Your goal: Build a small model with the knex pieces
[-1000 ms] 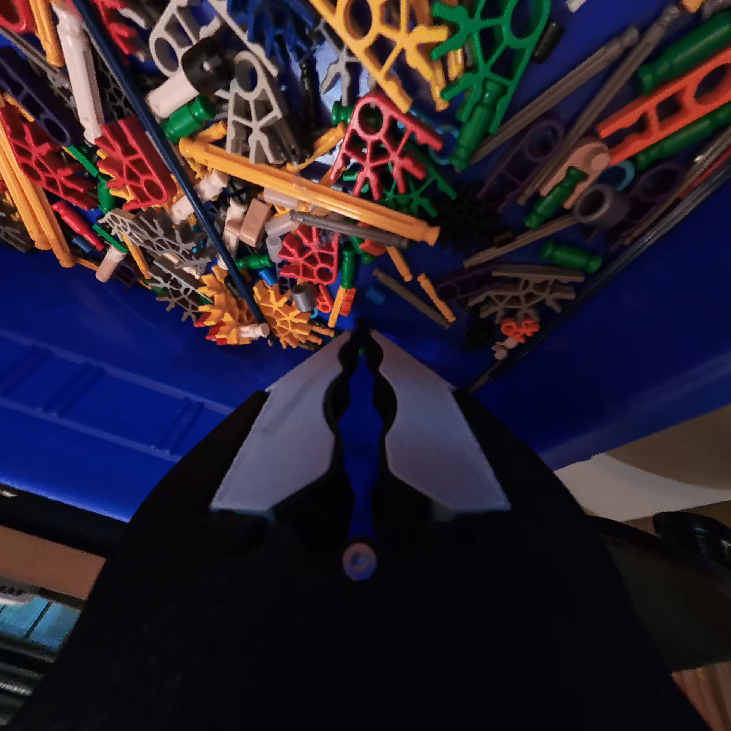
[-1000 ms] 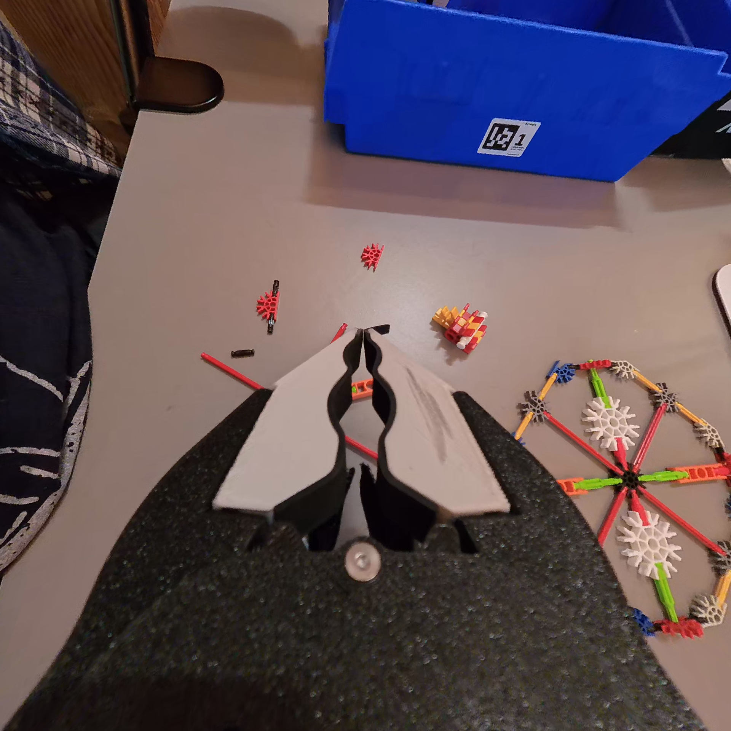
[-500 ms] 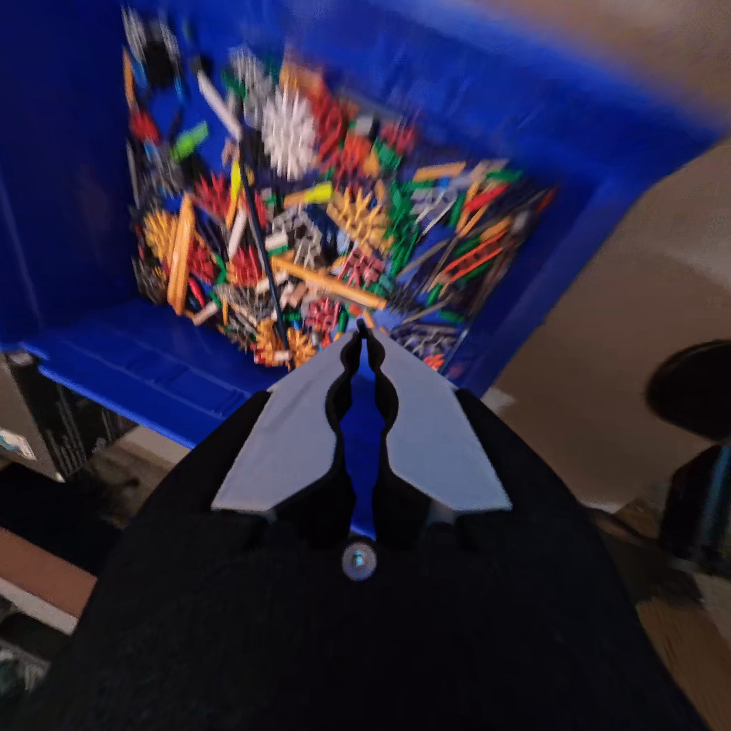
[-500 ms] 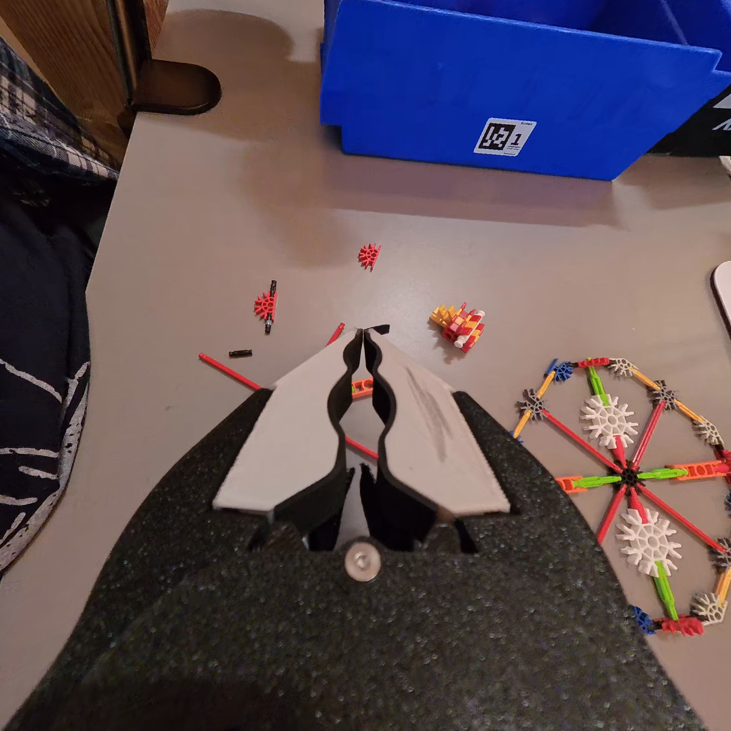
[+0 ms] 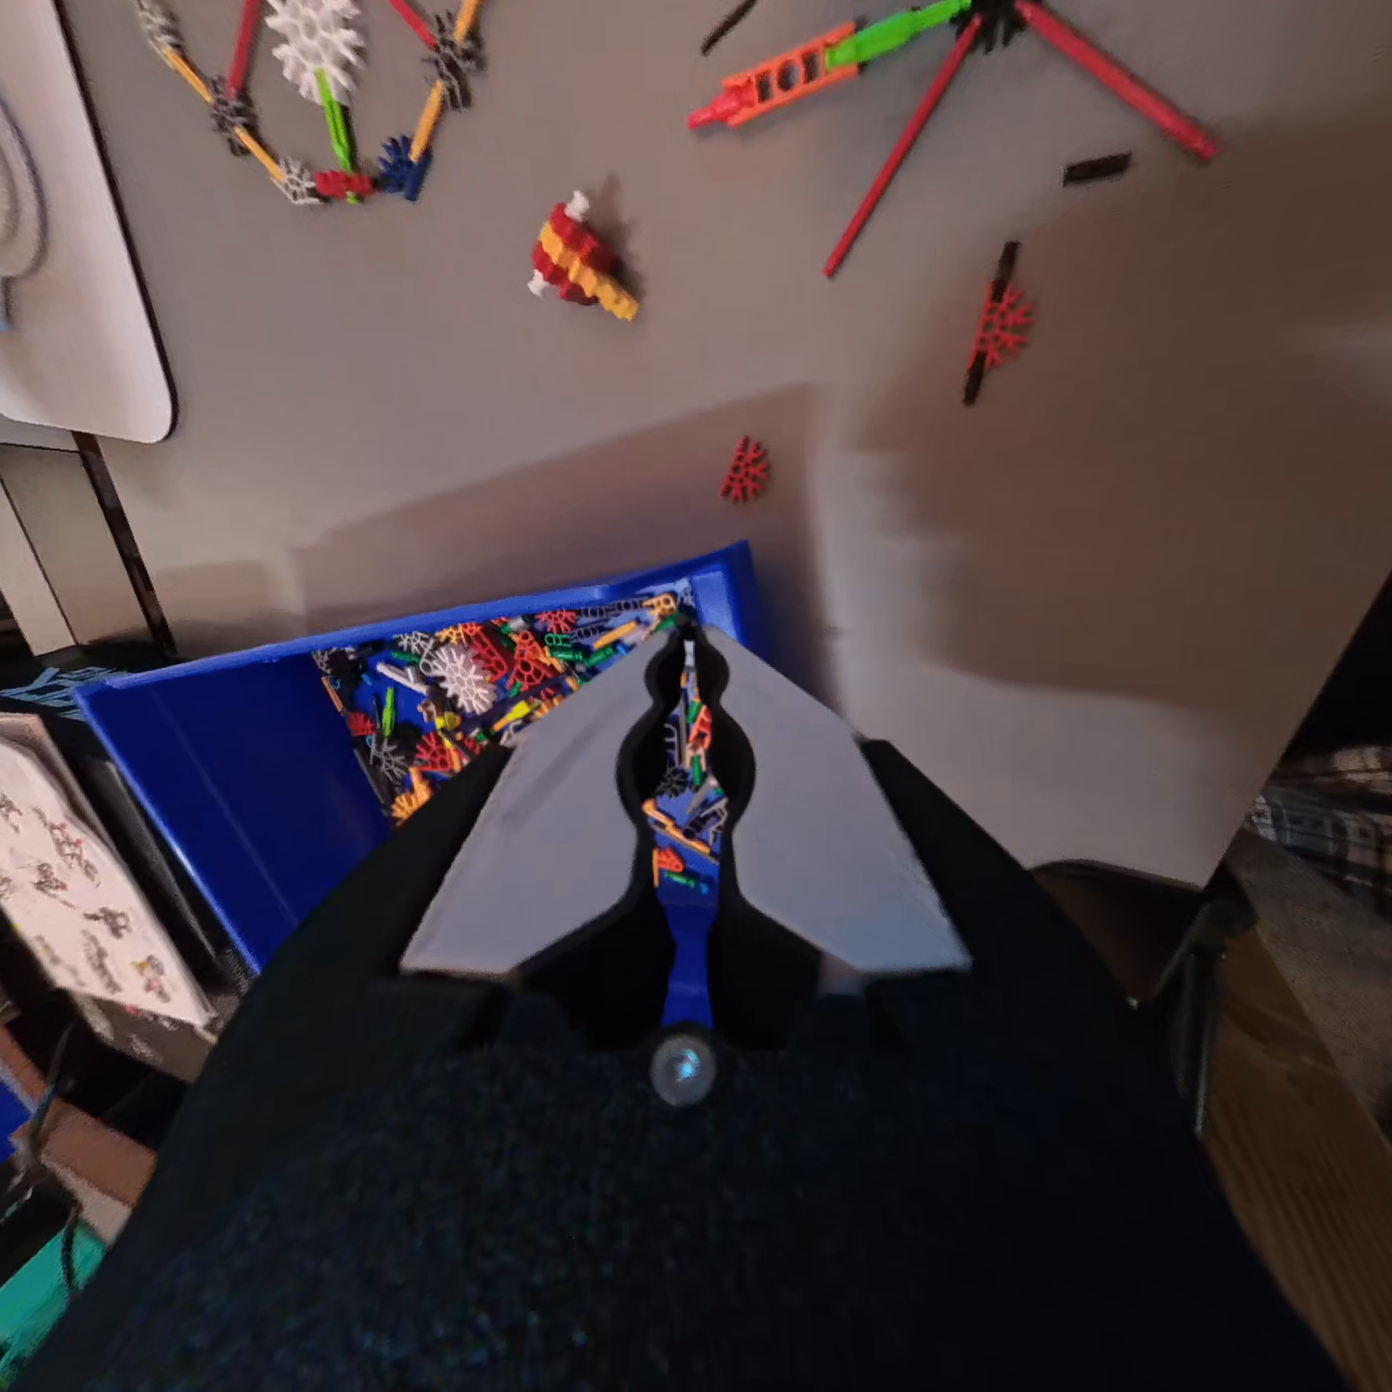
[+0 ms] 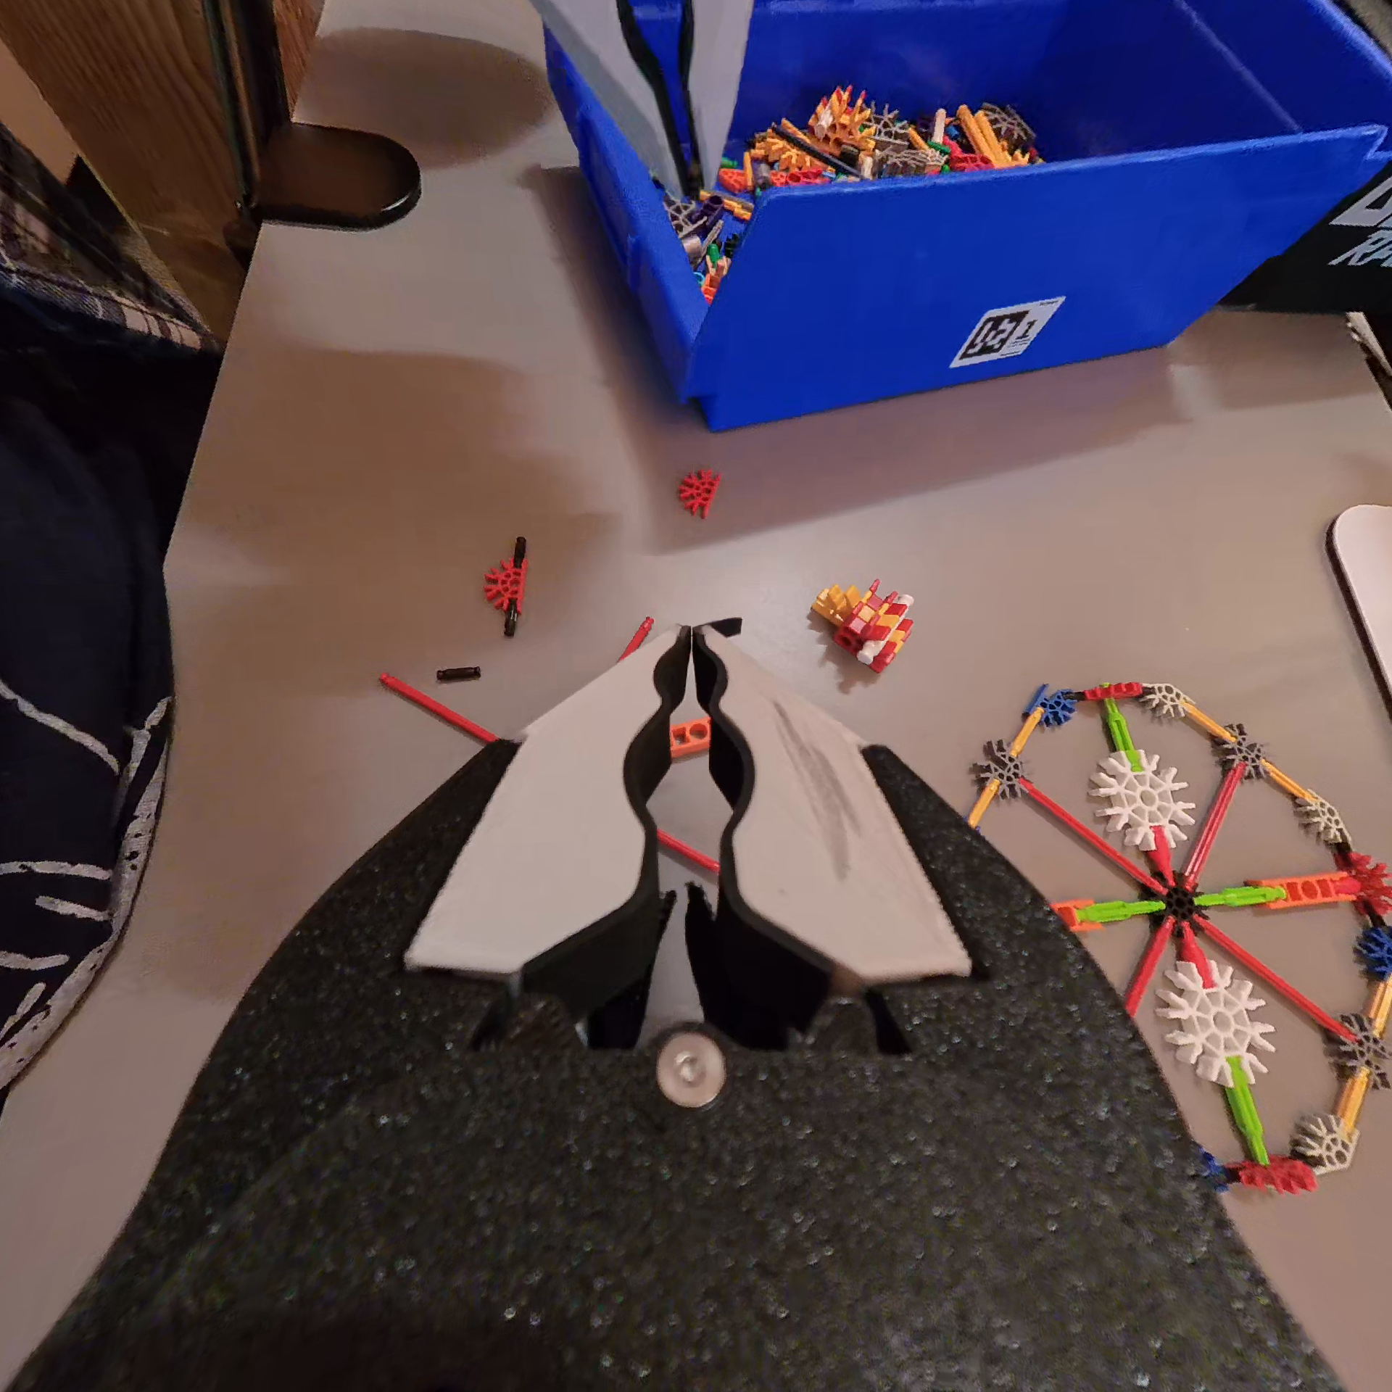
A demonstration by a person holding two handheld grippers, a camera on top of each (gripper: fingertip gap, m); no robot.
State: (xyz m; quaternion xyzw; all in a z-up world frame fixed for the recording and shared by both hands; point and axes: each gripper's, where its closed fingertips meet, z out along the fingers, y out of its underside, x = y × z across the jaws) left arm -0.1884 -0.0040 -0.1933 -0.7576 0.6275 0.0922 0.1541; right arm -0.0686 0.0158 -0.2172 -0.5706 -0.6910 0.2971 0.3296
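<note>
Over the blue bin of mixed construction pieces hangs the left claw, tips together and empty (view blurred). Above the bench, the right claw is likewise pressed together, empty, over red rods near a spoked wheel.

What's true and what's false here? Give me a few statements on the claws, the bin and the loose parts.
1. The blue bin is empty. False: it holds a heap of mixed building pieces.
2. The right claw is shut. True.
3. The wheel model lies in the bin. False: it lies on the table.
4. The left claw is shut, above the bin. True.
5. A red connector lies on the table outside the bin. True.
</note>
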